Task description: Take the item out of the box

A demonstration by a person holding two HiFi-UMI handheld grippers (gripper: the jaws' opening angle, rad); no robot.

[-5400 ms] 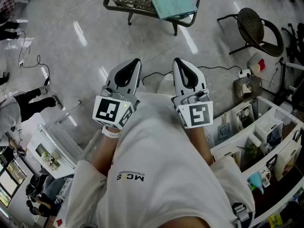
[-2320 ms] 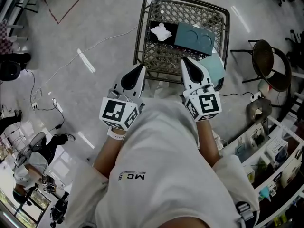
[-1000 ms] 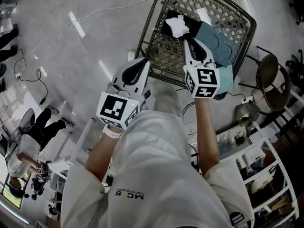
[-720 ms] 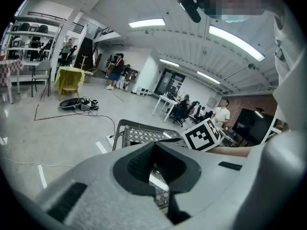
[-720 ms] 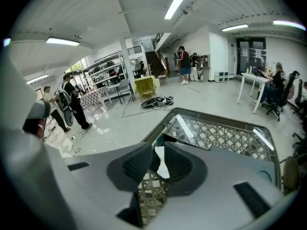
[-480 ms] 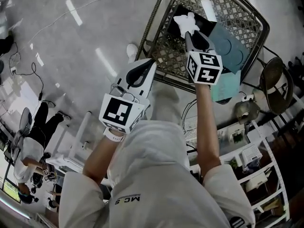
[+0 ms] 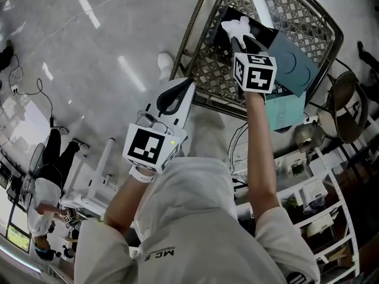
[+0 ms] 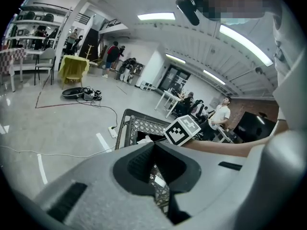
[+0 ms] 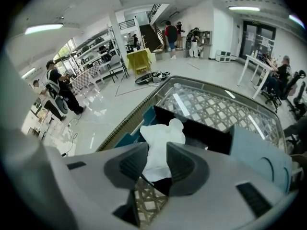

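A black box (image 7: 267,35) lies on a metal lattice table (image 7: 296,5), its teal lid (image 7: 294,64) propped beside it. A white crumpled item (image 7: 235,25) rests at the box's near end. My right gripper (image 7: 241,39) reaches over the box. In the right gripper view its jaws (image 9: 157,148) are opening, and the white item (image 9: 161,133) lies between them without being pressed. My left gripper (image 7: 186,84) hangs back over the floor, short of the table's edge. Its jaw tips meet with nothing between them (image 8: 153,145).
The lattice table has a raised rim (image 9: 128,121) round the box. A round chair (image 7: 349,105) stands to the right, and shelves (image 7: 314,206) with small goods at the lower right. Cables cross the glossy floor (image 7: 89,52). People stand at the far left.
My right gripper has moved forward over the table to the white item in the box. The left gripper has stayed near the table's edge.
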